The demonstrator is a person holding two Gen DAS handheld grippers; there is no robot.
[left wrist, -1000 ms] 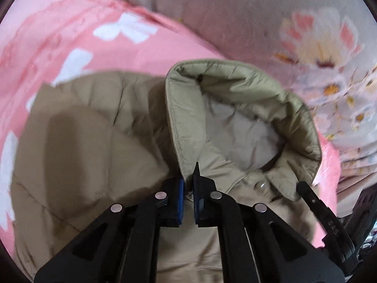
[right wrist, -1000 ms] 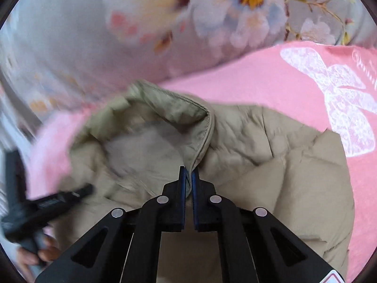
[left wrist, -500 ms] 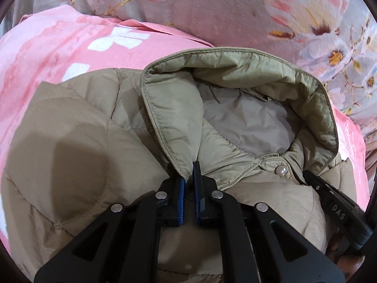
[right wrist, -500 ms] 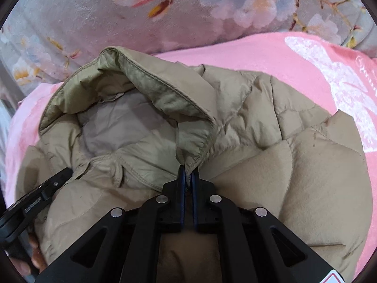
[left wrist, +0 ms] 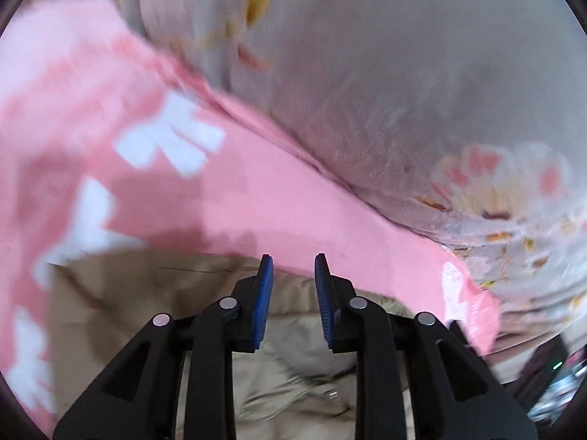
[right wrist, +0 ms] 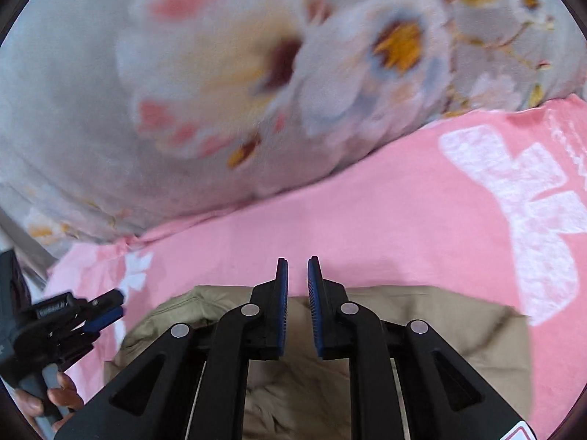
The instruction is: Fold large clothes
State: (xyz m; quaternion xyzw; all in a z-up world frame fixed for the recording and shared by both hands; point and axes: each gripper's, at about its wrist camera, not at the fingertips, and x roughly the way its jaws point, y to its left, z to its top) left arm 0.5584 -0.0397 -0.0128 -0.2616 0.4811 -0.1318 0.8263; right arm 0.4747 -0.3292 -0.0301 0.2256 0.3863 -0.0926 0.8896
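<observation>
Bed setting: pink blanket with white bow prints (left wrist: 227, 198) spread flat, a bulky grey quilt with a large flower print (right wrist: 227, 73) heaped along its far edge. Both views motion-blurred.

Left wrist view, near to far: left gripper (left wrist: 293, 267), black with blue pads, jaws opening, nothing between the pads, only air and jacket below. Under and behind the fingers lies the beige quilted puffer jacket (left wrist: 121, 293), its top edge just short of the fingertips. Past that bare pink blanket, then the grey quilt. A dark blurred object shows at the lower right edge, can't tell what.

Right wrist view: right gripper (right wrist: 298, 267), same black build with blue pads, jaws opening, gap empty, no cloth pinched. Jacket (right wrist: 440, 315) lies flat beneath the fingers, straight folded top edge running across just behind the tips. Left of it the left gripper (right wrist: 106, 308) is visible, held in a person's hand (right wrist: 55, 399) near the blanket's left edge, clear of the jacket.

Jacket look: matte tan, puffy, stitched panels, rumpled collar area near the bottom of both views.
</observation>
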